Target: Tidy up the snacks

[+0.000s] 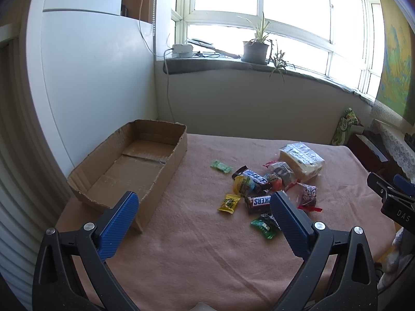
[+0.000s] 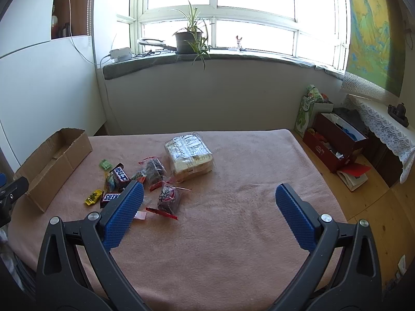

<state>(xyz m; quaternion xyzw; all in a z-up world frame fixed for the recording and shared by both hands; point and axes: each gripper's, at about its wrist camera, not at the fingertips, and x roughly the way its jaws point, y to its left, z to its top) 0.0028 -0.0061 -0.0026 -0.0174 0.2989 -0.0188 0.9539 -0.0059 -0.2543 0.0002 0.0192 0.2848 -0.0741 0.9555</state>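
Observation:
An empty cardboard box (image 1: 135,165) lies on the left of a table with a pink cloth (image 1: 197,246); it also shows in the right wrist view (image 2: 54,160). A pile of snacks lies right of it: a Snickers bar (image 1: 259,202), a yellow candy (image 1: 228,203), a green candy (image 1: 221,167), a bagged loaf of bread (image 1: 302,161) and a dark wrapped cake (image 2: 169,198). My left gripper (image 1: 205,207) is open above the cloth, between box and pile. My right gripper (image 2: 208,197) is open, right of the pile.
A windowsill with a potted plant (image 2: 190,39) runs along the far wall. Red boxes (image 2: 334,142) stand on the floor to the right of the table. A white wall panel (image 1: 90,72) stands behind the box.

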